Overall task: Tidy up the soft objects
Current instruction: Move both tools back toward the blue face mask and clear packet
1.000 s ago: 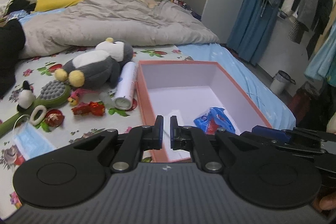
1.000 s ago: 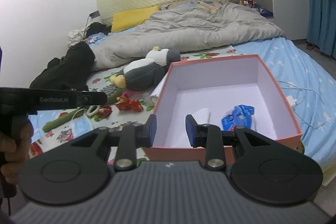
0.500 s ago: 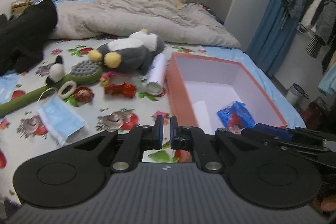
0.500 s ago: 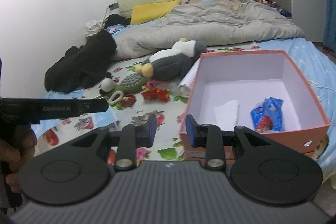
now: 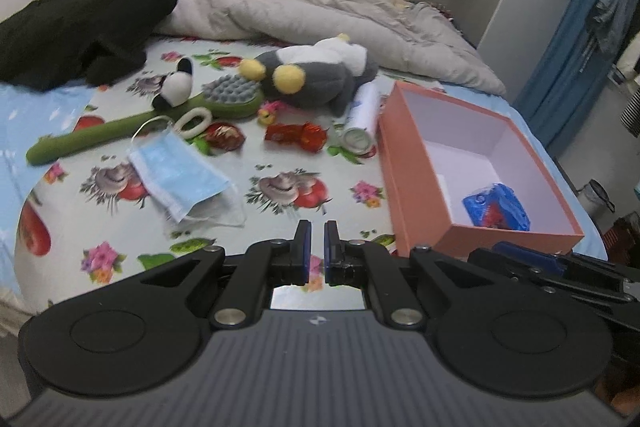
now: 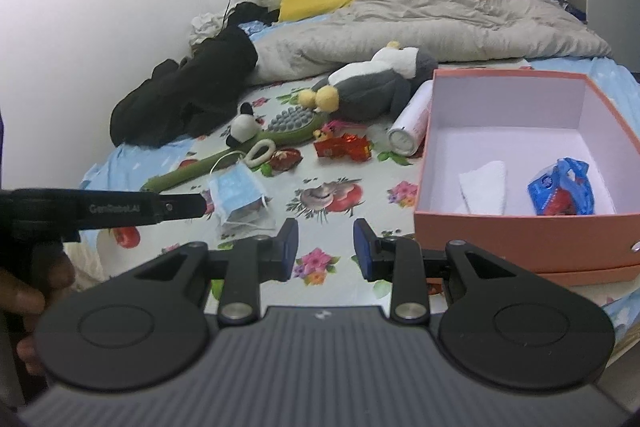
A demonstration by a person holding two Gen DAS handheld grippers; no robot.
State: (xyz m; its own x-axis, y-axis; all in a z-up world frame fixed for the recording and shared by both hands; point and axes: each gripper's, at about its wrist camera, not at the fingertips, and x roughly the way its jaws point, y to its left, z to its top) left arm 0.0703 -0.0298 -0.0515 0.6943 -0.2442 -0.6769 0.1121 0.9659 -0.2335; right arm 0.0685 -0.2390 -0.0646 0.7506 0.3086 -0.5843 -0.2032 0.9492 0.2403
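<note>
An orange box (image 5: 404,179) (image 6: 520,239) with a white inside stands on the bed's right side. In it lie a blue packet (image 5: 496,207) (image 6: 560,187) and a white folded cloth (image 6: 484,183). A blue face mask (image 5: 180,179) (image 6: 240,195) lies on the floral sheet, left of and beyond both grippers. Further back are a grey penguin plush (image 5: 316,75) (image 6: 376,83) and a small panda plush (image 5: 176,85) (image 6: 244,127). My left gripper (image 5: 316,239) is shut and holds nothing. My right gripper (image 6: 326,239) is open and empty, just left of the box.
Between the mask and the plushes lie a green massage brush (image 5: 120,129), a white ring (image 5: 194,119), red wrappers (image 5: 296,137) and a white can (image 5: 362,119). Black clothes (image 5: 80,23) and a grey duvet (image 5: 320,7) cover the far bed. A blue curtain (image 5: 580,47) hangs right.
Both grippers have moved left and slightly down over the bed. The box has slid to the right of each view and the face mask is nearer. Neither pair of jaws has changed.
</note>
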